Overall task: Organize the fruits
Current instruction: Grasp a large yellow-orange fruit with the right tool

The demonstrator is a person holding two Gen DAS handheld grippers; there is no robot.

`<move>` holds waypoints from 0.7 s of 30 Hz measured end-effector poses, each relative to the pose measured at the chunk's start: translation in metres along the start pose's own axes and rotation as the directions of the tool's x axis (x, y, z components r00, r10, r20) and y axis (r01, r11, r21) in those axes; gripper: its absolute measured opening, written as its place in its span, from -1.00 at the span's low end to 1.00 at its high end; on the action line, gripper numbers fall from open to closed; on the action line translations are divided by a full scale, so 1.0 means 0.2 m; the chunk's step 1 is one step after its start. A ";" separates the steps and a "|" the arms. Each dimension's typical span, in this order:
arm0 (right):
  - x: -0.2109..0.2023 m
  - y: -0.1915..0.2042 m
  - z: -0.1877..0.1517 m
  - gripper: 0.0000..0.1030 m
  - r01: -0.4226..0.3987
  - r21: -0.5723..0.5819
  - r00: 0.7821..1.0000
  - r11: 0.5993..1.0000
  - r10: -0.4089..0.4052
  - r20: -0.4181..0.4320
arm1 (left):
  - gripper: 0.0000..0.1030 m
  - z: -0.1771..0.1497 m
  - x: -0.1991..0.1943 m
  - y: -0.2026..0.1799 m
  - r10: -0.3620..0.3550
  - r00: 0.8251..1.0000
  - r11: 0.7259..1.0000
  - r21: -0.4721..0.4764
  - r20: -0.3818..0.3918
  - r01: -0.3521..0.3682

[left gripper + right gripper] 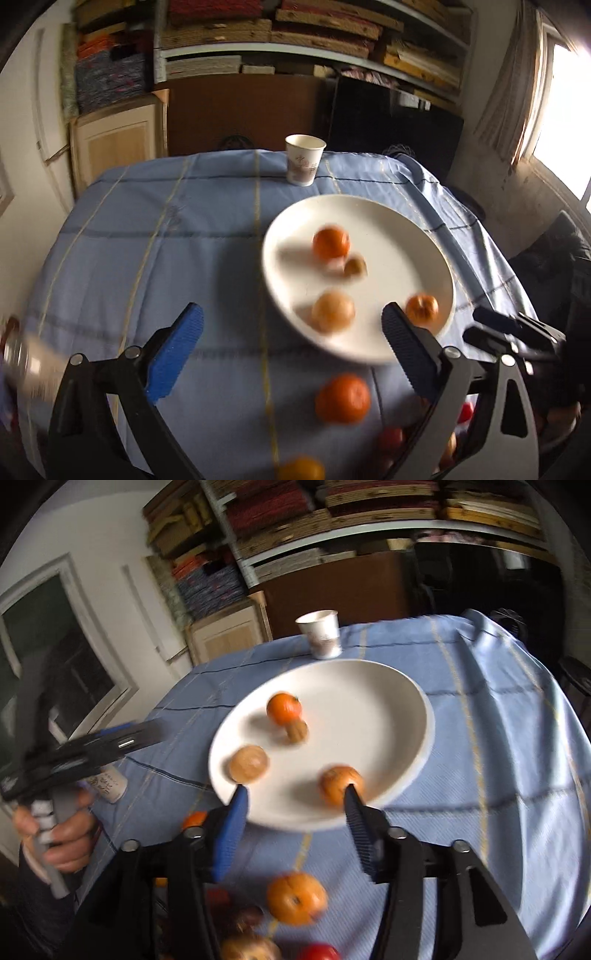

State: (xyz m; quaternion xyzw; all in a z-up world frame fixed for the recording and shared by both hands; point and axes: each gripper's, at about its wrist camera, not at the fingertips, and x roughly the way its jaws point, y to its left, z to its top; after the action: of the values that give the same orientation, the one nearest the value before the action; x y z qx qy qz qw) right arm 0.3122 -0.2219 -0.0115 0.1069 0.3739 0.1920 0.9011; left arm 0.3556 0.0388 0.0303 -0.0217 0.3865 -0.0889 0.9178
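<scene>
- Fruits are partly gathered on a white plate that lies on a bench covered with a blue checked cloth.
- Four pieces lie on the plate: a bright orange toward the far side, a small brownish fruit touching or just beside it, a pale orange fruit near the close rim, and another orange fruit at the plate's right edge in the left wrist view.
- Off the plate, a large orange rests on the cloth just in front of the rim; more fruit, red and yellowish, sits blurred at the bottom edge of both views.
- The left hand-held gripper has its blue fingers spread wide, with nothing between them; it hangs over the cloth and the plate's near rim.
- The right hand-held gripper is parted about halfway; the orange fruit on the plate sits just beyond its right fingertip, and I cannot tell whether they touch.
- In the right wrist view, a hand grips the left tool's handle.
- A paper cup stands upright beyond the plate, near the bench's far edge.
- A small jar or bottle stands on the cloth beside the left tool; its detail is blurred.
</scene>
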 end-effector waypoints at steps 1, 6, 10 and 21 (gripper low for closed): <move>-0.01 -0.02 -0.04 0.14 0.002 0.014 1.000 1.000 -0.002 -0.009 | 0.89 -0.05 -0.04 0.02 -0.002 1.000 1.000 -0.018 0.005 0.002; -0.01 -0.13 -0.19 0.14 -0.017 0.110 0.998 0.994 0.024 -0.061 | 0.91 -0.32 -0.13 0.09 0.040 0.999 0.998 -0.052 -0.005 -0.040; -0.02 -0.15 -0.25 0.14 -0.021 0.145 0.997 0.989 0.030 -0.065 | 0.91 -0.45 -0.14 0.16 0.058 0.998 0.992 -0.107 -0.019 -0.060; -0.02 -0.03 -0.29 0.14 -0.004 0.053 0.998 0.999 0.008 -0.069 | 0.91 -0.53 -0.10 0.17 0.046 0.997 0.990 -0.131 -0.067 -0.054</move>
State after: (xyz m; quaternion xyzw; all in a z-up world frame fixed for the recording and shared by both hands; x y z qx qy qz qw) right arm 0.2700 -0.2266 -0.0523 0.1252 0.4093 0.1885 0.8839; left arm 0.2712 0.0796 -0.0329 -0.0703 0.4211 -0.0406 0.9034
